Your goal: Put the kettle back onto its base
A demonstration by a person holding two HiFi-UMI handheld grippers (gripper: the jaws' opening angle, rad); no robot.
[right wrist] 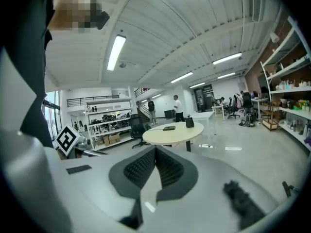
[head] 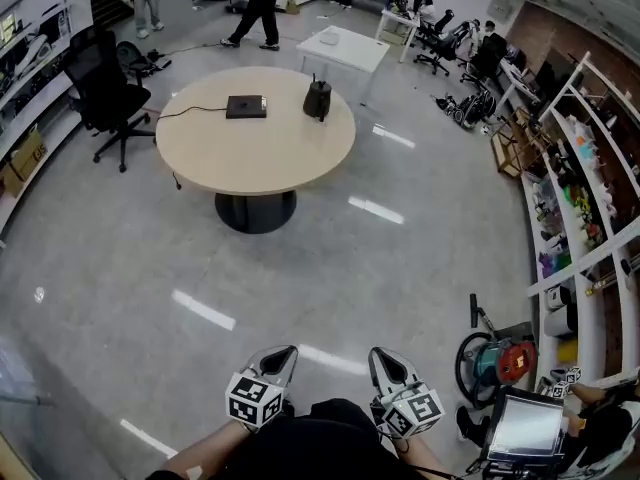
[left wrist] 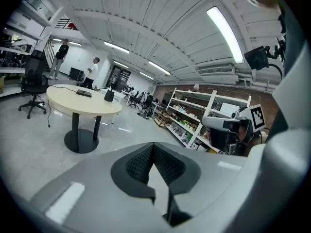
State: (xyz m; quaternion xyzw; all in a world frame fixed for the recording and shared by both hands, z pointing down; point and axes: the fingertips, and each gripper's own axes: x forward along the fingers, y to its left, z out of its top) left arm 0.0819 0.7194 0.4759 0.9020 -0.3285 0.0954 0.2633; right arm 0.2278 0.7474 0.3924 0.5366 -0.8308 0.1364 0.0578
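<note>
A dark kettle (head: 317,99) stands on the right part of a round beige table (head: 250,153) far ahead. Its flat black base (head: 246,107) lies apart, to the kettle's left, with a cord running off the table's left edge. Both grippers hang near the person's body at the bottom of the head view, far from the table. The left gripper (head: 280,356) is shut with nothing in it, and so is the right gripper (head: 385,360). In the left gripper view the kettle (left wrist: 109,95) and base (left wrist: 83,93) look small; in the right gripper view the kettle (right wrist: 189,123) and base (right wrist: 169,128) are tiny.
A black office chair (head: 105,93) stands left of the table, a white table (head: 343,50) behind it. Shelving (head: 590,208) lines the right wall, with a vacuum cleaner (head: 495,363) and a monitor (head: 524,428) near the person's right. People stand at the far back.
</note>
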